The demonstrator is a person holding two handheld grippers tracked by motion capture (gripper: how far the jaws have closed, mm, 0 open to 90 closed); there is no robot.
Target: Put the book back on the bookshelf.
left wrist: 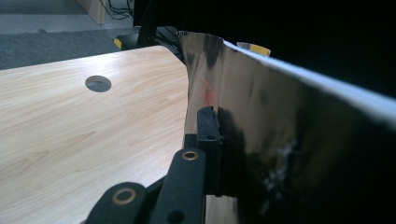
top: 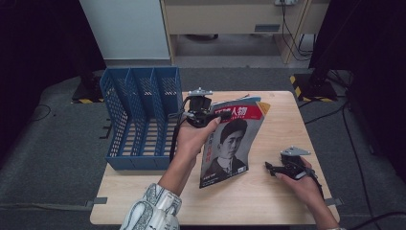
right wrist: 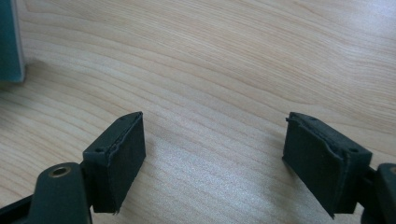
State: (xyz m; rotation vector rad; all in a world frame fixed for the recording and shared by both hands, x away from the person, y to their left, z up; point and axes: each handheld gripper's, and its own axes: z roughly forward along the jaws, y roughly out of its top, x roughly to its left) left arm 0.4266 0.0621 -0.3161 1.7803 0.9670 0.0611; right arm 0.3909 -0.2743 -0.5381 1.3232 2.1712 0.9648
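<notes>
Here, left gripper seen in high view just above table centre, jaws clamped on top left edge of magazine. Magazine lifted at that edge, tilted up off table, lower edge down near table surface; contact there not confirmed. Cover turned toward camera: red title band at 12 o'clock, black-and-white portrait below. Left hand wrapped round gripper body, patterned sleeve entering from 6 o'clock.

In left gripper view, gripper closed narrow on magazine; near black jaw pressed flat on glossy dark cover, far jaw hidden behind pages. Round cable hole noted in tabletop at 10 o'clock from jaws.

Right gripper found at 4 o'clock from magazine, low over table, well apart from magazine, pointed toward 9 o'clock. Right hand gripped round its body. In right gripper view, gripper spread wide, bare wood between both pads, nothing held; dark green edge at 10 o'clock, identity not determinable.

Blue file rack located at 9 o'clock from magazine, on left table edge, three open compartments, all vacant. Left gripper just beside rack's right wall; touching or apart not determinable
</notes>
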